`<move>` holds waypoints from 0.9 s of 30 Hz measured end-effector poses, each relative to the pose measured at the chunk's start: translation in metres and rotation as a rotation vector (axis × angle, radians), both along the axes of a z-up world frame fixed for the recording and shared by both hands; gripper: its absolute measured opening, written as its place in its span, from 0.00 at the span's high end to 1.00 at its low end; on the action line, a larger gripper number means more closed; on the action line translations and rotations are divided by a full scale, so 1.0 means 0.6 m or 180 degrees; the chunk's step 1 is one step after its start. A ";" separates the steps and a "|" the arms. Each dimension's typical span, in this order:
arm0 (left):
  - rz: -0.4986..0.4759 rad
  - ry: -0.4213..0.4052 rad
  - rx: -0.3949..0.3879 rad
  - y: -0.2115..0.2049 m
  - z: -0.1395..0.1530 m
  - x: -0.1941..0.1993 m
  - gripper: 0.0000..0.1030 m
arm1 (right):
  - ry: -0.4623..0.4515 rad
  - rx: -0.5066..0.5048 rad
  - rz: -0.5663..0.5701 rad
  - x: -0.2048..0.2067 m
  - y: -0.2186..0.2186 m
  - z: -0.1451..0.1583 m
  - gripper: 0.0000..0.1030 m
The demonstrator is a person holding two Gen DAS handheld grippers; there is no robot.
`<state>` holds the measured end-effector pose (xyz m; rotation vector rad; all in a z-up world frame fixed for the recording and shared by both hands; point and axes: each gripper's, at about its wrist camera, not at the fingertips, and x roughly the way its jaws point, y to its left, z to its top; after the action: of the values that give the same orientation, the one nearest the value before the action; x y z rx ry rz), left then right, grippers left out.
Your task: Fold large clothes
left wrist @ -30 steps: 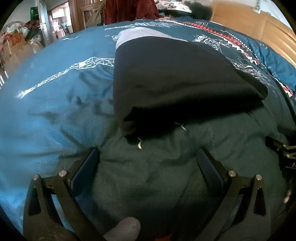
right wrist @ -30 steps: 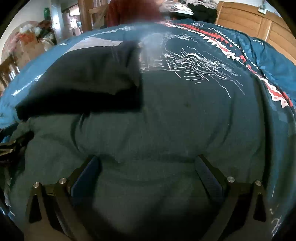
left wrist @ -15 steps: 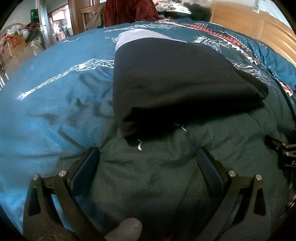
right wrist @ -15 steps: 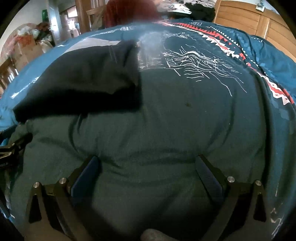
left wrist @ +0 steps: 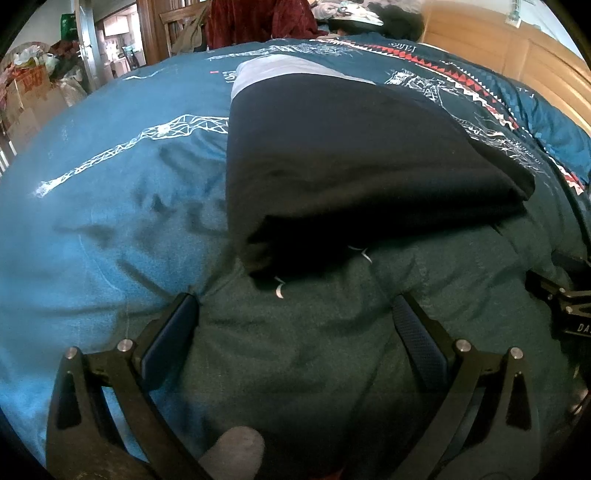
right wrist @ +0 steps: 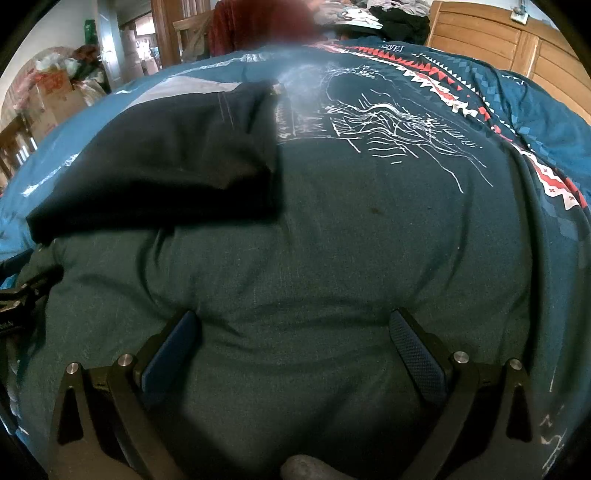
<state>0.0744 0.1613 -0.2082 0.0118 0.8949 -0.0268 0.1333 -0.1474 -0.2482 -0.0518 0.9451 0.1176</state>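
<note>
2 tongs [left wrist: 293,325] [right wrist: 293,341] gape over dark green garment [left wrist: 314,350].

Right gripper [left wrist: 565,317] cut off at frame edge, red garment [right wrist: 266,26] blurred, shelf clutter [right wrist: 55,77] too small to identify

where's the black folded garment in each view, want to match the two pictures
Left wrist: black folded garment fills the upper centre, just beyond the open left tool.
Right wrist: it lies upper left, far corner near centre.
Shared landmark: the wooden headboard, upper right in both.
</note>
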 end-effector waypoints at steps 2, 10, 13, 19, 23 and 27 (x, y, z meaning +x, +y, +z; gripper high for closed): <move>0.0004 -0.0006 0.0021 -0.001 -0.001 -0.001 0.00 | -0.0005 0.0000 -0.0001 0.000 -0.001 0.000 0.00; 0.0044 -0.0051 -0.0111 0.008 -0.001 -0.005 0.00 | -0.0011 0.0006 0.0002 0.000 -0.001 0.000 0.00; 0.0053 -0.0076 -0.0146 0.010 0.000 -0.008 0.00 | -0.0013 0.0012 0.0003 0.000 -0.001 0.001 0.00; 0.0049 -0.0079 -0.0171 0.012 0.000 -0.007 0.00 | -0.0021 0.0013 -0.0001 0.000 -0.001 0.000 0.00; 0.0050 -0.0076 -0.0172 0.011 0.000 -0.007 0.00 | -0.0018 0.0015 0.0000 0.000 -0.001 0.000 0.00; 0.0050 -0.0072 -0.0189 0.013 0.000 -0.008 0.00 | -0.0019 0.0014 0.0000 0.000 -0.001 0.000 0.00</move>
<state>0.0698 0.1689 -0.2084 -0.0501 0.8712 -0.0384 0.1330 -0.1479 -0.2480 -0.0480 0.9389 0.1194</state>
